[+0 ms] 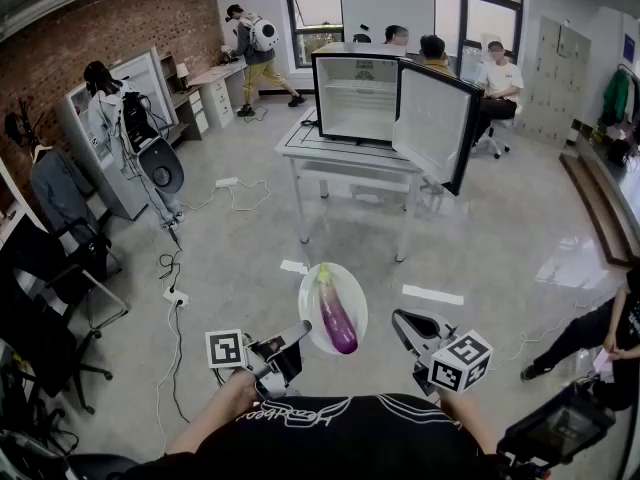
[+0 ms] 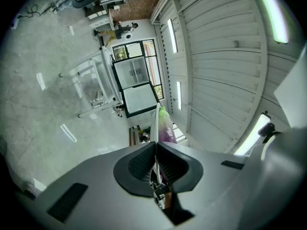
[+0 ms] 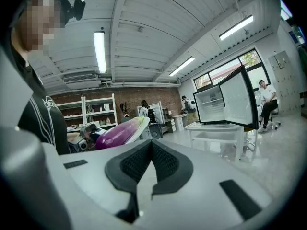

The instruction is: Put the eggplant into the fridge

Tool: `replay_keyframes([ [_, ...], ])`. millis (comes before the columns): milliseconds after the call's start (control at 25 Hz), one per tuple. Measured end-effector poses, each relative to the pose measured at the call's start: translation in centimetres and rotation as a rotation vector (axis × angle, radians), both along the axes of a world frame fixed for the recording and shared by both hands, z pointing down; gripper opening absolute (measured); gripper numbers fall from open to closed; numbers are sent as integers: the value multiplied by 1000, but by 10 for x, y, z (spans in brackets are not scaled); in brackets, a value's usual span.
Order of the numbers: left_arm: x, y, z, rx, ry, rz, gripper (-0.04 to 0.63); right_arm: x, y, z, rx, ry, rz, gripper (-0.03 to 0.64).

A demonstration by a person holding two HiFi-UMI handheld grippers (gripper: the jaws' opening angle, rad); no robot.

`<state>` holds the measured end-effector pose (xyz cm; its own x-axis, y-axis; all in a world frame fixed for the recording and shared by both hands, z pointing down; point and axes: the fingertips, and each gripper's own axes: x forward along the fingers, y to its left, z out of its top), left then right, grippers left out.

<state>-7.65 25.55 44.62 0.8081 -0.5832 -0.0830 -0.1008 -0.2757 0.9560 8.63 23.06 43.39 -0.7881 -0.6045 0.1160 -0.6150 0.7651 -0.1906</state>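
A purple eggplant (image 1: pixel 337 318) with a green cap lies on a small white plate (image 1: pixel 350 290), held in the air in front of me. My left gripper (image 1: pixel 302 330) is shut on the plate's left rim. The left gripper view shows that plate (image 2: pixel 155 121) edge-on between the pads, with the eggplant (image 2: pixel 166 128) behind it. Just right of the plate, my right gripper (image 1: pixel 398 318) is shut and holds nothing. The fridge (image 1: pixel 355 96) stands on a white table (image 1: pixel 345 153) across the room, its door (image 1: pixel 435 123) swung open to the right, the shelves bare.
Cables and a power strip (image 1: pixel 176 296) lie on the floor at left. Chairs (image 1: pixel 60 298) and a kiosk (image 1: pixel 130 133) line the left wall. People sit behind the fridge (image 1: pixel 497 78). Another person crouches at the right edge (image 1: pixel 600 333).
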Motion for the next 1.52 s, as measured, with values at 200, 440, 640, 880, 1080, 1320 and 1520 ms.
replay_keyframes([
  [200, 7, -3, -1, -9, -1, -5, 18, 7, 2, 1, -3, -1, 13, 6],
  [440, 12, -5, 1, -14, -20, -15, 18, 10, 2, 3, 3, -6, 8, 6],
  [640, 16, -7, -1, -13, -26, -17, 18, 9, 1, 3, 7, -11, -9, 6],
  [880, 22, -11, 4, -16, -33, -18, 18, 16, 1, 8, 9, -21, -10, 6],
  [1080, 26, -11, 6, -31, -27, -17, 18, 23, 1, 6, 8, -29, 4, 6],
  [1320, 32, -10, 8, -39, -33, -11, 18, 27, 4, 12, -17, -36, 14, 6],
  [1520, 32, -15, 16, -59, -30, -7, 18, 28, 1, 23, -35, -37, 15, 6],
])
